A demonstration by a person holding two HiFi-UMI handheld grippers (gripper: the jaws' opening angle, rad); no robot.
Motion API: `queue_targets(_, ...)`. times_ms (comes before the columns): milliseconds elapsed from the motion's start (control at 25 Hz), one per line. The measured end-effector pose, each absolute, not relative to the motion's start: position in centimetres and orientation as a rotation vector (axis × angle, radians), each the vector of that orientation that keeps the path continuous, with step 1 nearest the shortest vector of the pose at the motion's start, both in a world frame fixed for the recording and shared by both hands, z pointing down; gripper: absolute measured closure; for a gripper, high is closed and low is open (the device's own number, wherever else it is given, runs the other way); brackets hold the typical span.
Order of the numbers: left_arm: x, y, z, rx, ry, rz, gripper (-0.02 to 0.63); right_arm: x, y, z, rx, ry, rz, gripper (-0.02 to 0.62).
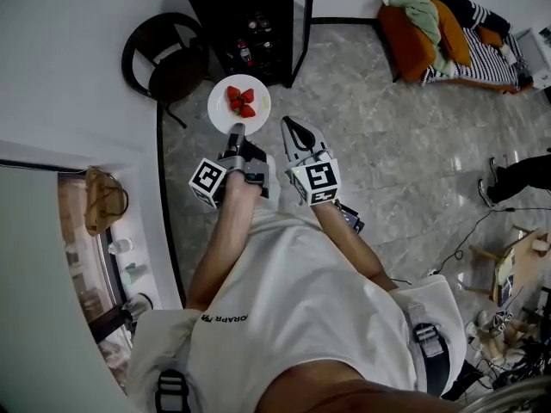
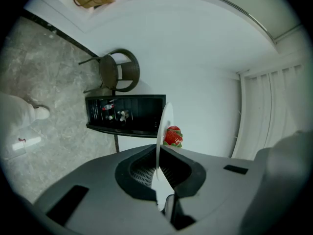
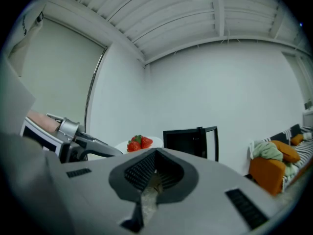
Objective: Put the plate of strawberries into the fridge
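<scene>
Pinching plate rim w/ left gripper (right gripper pressed together, empty), you're risking tilt, strawberries rolling off.

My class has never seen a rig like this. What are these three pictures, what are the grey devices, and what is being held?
A person wears a camera on the head, looking steeply down. Two more cameras ride on grey hand-held clamps, one in each hand. The left tool pinches the rim of a white plate carrying strawberries. The right tool is shut and empty. Ahead on the floor stands a black fridge, its door open, beside a chair.
</scene>
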State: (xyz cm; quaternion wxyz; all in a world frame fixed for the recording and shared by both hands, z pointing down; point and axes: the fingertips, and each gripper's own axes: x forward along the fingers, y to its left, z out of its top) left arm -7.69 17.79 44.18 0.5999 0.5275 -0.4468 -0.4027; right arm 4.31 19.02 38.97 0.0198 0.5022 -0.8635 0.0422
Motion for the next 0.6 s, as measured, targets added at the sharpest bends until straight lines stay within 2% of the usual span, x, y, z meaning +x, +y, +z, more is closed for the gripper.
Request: queue_targets(600,-9.4,-10.6,49.8,1.171,-1.021,-0.786,0.595,0.9,-8.4,40.0,1.612,-2.670,0.128,0.583)
